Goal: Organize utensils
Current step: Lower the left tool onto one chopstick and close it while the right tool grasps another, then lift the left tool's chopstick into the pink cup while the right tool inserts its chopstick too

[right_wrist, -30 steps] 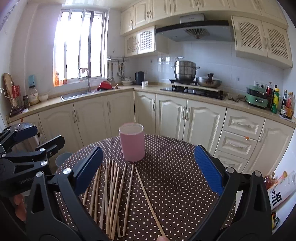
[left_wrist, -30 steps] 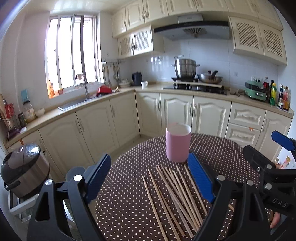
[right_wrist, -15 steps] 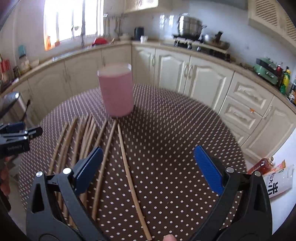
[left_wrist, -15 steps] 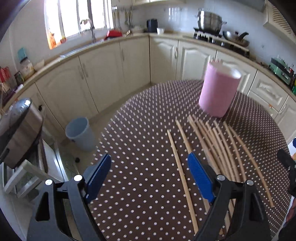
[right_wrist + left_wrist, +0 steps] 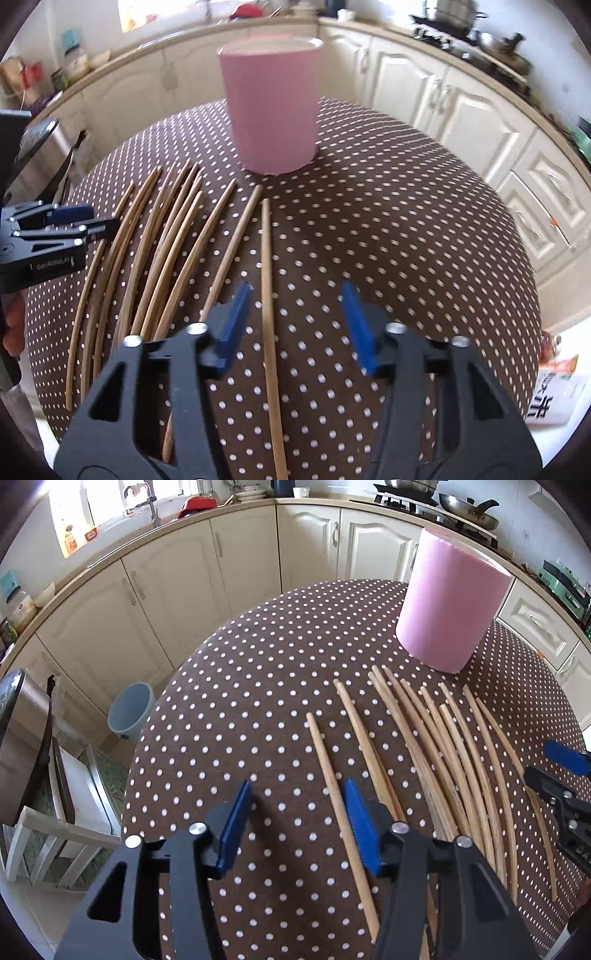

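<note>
Several wooden chopsticks (image 5: pixel 439 753) lie fanned out on a round table with a brown polka-dot cloth (image 5: pixel 240 686), in front of an upright pink cup (image 5: pixel 450 602). My left gripper (image 5: pixel 297 827) points down at the table with its jaws closing. The leftmost chopstick (image 5: pixel 332 775) lies between them, close to the right pad, and is not pinched. In the right wrist view my right gripper (image 5: pixel 295 325) is also closing. The rightmost chopstick (image 5: pixel 266 277) lies between its jaws near the left pad, with the pink cup (image 5: pixel 271 107) beyond.
A blue-grey bin (image 5: pixel 129 712) and a rice cooker (image 5: pixel 18 738) stand off the table's left edge. Cream cabinets (image 5: pixel 236 565) curve behind. A printed white packet (image 5: pixel 550 395) lies below the table's right edge. Each gripper appears at the side of the other's view.
Both grippers have come down toward the table and tilted downward. Their jaws have narrowed from wide open. Each now straddles an outermost chopstick.
</note>
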Demonstrator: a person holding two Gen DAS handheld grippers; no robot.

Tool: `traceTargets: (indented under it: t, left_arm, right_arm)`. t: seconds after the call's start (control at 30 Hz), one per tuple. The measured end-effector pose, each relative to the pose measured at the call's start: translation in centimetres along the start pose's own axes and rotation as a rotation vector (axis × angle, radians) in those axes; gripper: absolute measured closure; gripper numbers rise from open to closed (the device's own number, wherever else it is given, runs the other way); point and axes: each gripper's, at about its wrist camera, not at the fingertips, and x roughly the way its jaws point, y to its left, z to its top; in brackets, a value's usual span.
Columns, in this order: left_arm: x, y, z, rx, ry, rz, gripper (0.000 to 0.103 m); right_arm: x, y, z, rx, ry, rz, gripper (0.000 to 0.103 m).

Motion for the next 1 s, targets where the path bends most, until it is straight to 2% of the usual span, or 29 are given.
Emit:
traceTargets:
  t: [0.07,0.17,0.2,0.23,0.3,0.43,0.57,0.67,0.77,1.0]
  left_arm:
    - [0.1,-0.1,0.4,0.007,0.005,-0.007,0.059]
    - [0.1,-0.5,1.0,0.019,-0.001,-0.016,0.079]
    - [0.1,-0.7,1.1,0.021,-0.002,-0.021,0.093]
    - [0.1,-0.9,1.2,0.02,-0.003,-0.03,0.095]
    - [0.0,-1.0,1.6,0.013,-0.008,-0.037,0.097]
    - [-1.1,-1.1,2.4,0.002,-0.039,-0.059,0.097]
    - [-4.4,-1.1,3.3,0.009,-0.108,-0.09,0.097]
    - [-7.2,-1.4,4.1,0.01,-0.166,-0.124,0.097]
    - [-11.3,-1.7,4.9,0.026,-0.259,-0.154,0.097]
    - [-18.1,-4.0,6.4,0.077,-0.422,-0.185,0.097]
  right_arm:
    - [1.1,0.3,0.8,-0.039,0.048,0.012,0.069]
    - [2.3,0.6,1.7,-0.067,0.08,0.036,0.072]
    - [2.5,0.6,2.0,-0.069,0.087,0.046,0.075]
    - [2.7,0.6,2.3,-0.073,0.092,0.055,0.084]
    - [2.8,0.5,2.7,-0.068,0.098,0.067,0.096]
    - [2.7,0.0,3.3,-0.043,0.089,0.073,0.097]
    - [0.4,-1.5,2.7,-0.004,0.037,0.096,0.097]
    - [-2.4,-2.4,3.6,0.019,-0.038,0.127,0.097]
    - [-5.2,-2.8,4.6,0.028,-0.118,0.134,0.097]
    - [-10.9,-2.4,6.1,0.036,-0.306,0.172,0.097]
